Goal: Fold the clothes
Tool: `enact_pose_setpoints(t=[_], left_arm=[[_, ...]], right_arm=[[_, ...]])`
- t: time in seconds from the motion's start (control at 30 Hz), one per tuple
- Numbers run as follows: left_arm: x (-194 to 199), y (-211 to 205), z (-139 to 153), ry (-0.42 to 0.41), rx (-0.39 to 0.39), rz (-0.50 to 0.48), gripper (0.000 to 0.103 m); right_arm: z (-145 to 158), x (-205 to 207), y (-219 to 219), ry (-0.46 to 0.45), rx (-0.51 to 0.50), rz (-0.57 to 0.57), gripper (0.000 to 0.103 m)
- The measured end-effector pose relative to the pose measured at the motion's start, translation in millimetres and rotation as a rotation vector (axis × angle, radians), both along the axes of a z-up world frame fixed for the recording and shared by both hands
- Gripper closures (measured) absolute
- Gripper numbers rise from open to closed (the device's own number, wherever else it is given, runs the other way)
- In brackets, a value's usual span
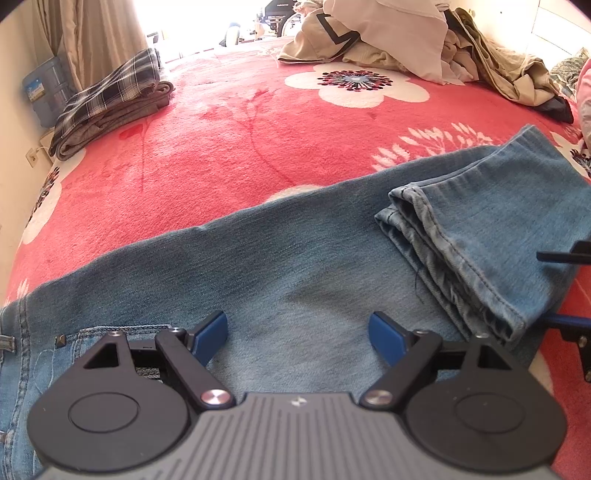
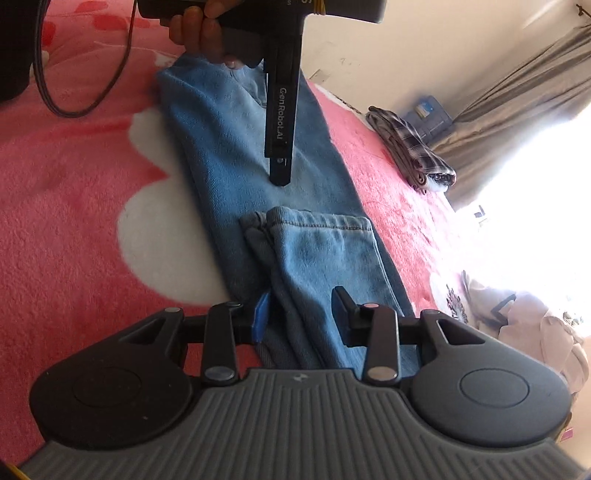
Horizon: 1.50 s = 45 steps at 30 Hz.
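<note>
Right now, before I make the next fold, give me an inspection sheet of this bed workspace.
Surface: red floral blanket.
Job's things: jeans laid flat, leg cuffs folded back over them.
Clutter: folded plaid stack; unfolded clothes pile.
Grippers: left hand-held gripper open above denim; right hand-held gripper open, straddling the folded end.
Cables: black cable looping on blanket.
Surroundings: curtain, blue water jug, bright window.

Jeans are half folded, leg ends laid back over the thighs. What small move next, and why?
Probably shut the right gripper on the folded-back leg section: its open fingers straddle that fold of the jeans, gripping nothing yet. The left gripper hovers open above the denim near the waist, so neither holds cloth for the next fold.
</note>
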State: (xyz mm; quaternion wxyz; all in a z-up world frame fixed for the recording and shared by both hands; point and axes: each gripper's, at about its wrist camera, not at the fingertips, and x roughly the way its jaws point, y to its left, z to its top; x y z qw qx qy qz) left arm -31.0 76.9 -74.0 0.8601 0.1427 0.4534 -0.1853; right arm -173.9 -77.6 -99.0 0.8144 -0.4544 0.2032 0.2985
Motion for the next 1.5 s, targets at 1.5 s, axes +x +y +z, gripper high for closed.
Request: enact_pose_setpoints(t=[1.5], left_arm=[[-46, 178, 62, 0.042, -0.310, 0.425, 0.021]], right_arm=[[123, 172, 70, 0.520, 1.212, -0.074, 0.096]])
